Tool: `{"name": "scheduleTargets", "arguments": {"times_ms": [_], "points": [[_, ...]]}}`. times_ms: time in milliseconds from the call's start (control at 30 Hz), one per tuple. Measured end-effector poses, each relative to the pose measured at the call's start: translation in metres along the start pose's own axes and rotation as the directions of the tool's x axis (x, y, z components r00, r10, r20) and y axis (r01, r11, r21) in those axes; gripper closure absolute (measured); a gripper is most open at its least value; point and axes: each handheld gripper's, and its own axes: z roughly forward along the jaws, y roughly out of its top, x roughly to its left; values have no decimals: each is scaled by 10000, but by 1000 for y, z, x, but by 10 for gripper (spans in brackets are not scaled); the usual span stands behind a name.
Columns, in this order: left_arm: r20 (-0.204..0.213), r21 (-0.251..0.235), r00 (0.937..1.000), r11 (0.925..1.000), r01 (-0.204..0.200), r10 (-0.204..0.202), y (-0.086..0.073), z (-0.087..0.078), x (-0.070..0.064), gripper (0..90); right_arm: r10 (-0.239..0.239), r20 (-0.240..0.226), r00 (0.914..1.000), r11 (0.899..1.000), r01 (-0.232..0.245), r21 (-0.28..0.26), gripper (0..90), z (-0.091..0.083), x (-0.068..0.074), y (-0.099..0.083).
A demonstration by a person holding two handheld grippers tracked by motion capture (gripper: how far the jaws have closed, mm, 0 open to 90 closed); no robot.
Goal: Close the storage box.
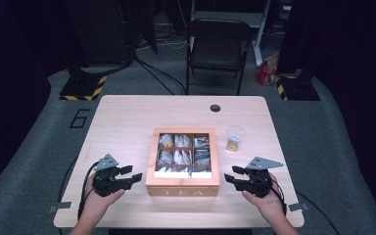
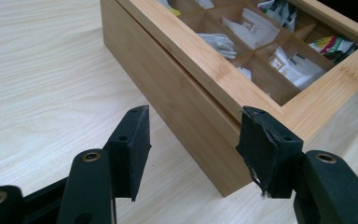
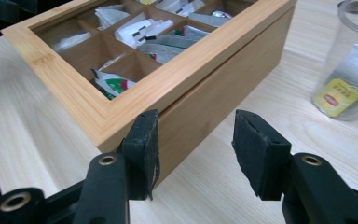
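A bamboo tea box (image 1: 182, 188) marked TEA stands at the table's front centre, its windowed lid shut over compartments with several tea bags (image 1: 182, 155). My left gripper (image 1: 132, 173) is open just left of the box, its jaws pointing at the box's left side (image 2: 182, 107). My right gripper (image 1: 230, 175) is open just right of the box, facing its right side (image 3: 214, 98). Neither gripper touches the box. A clear plastic cup (image 1: 235, 137) holding a yellow-tagged tea bag (image 3: 340, 95) stands right of the box.
The light wooden table (image 1: 122, 122) has a round cable hole (image 1: 215, 107) near its far edge. A black folding chair (image 1: 219, 46) stands beyond the table. Grey carpet and dark stands surround it.
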Motion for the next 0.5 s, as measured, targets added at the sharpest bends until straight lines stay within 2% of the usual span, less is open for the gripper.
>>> {"name": "scheduleTargets", "arguments": {"times_ms": [167, 500], "points": [[-243, 164, 9997, 9999, -24, 28, -5, 4, 2, 430, 51, 143, 9999, 10000, -52, 73, 497, 2, -5, -3], [-291, 421, 9996, 9991, 55, -43, -11, 9, 6, 410, 216, 238, 9995, 9993, -223, 293, 486, 6, -8, -9]]}}
